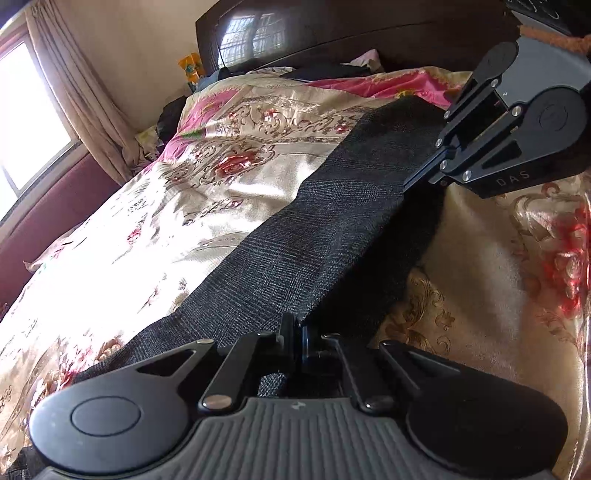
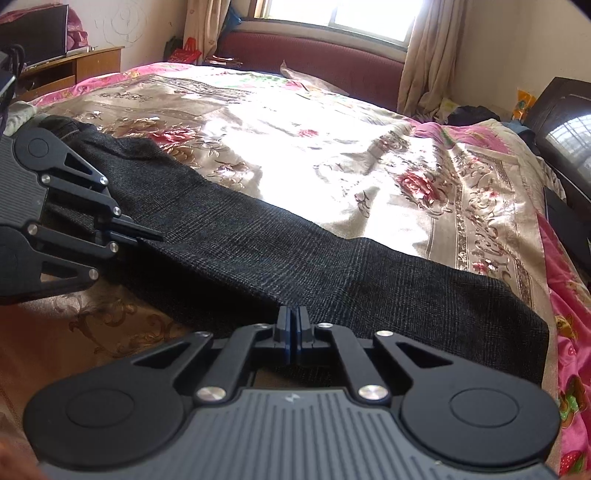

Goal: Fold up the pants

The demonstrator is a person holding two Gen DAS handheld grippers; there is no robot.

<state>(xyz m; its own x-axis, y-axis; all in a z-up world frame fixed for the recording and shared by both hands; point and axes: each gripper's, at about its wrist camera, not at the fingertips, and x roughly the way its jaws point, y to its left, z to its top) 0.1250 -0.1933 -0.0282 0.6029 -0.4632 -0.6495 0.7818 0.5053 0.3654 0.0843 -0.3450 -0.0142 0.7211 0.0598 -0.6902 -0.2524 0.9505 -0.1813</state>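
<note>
Dark grey checked pants (image 1: 314,236) lie stretched as a long strip across a floral satin bedspread (image 1: 147,221). My left gripper (image 1: 298,328) is shut on the near edge of the pants. My right gripper (image 1: 424,177) shows at the upper right of the left wrist view, shut on the same edge farther along. In the right wrist view the pants (image 2: 314,266) run from left to right, my right gripper (image 2: 293,317) is shut on their near edge, and my left gripper (image 2: 151,236) grips the cloth at the left.
A dark wooden headboard (image 1: 351,33) stands at the bed's far end, with folded bedding below it. A window with beige curtains (image 2: 424,51) and a red padded bench (image 2: 314,55) lie beyond the bed. A wooden cabinet (image 2: 85,62) stands at the left.
</note>
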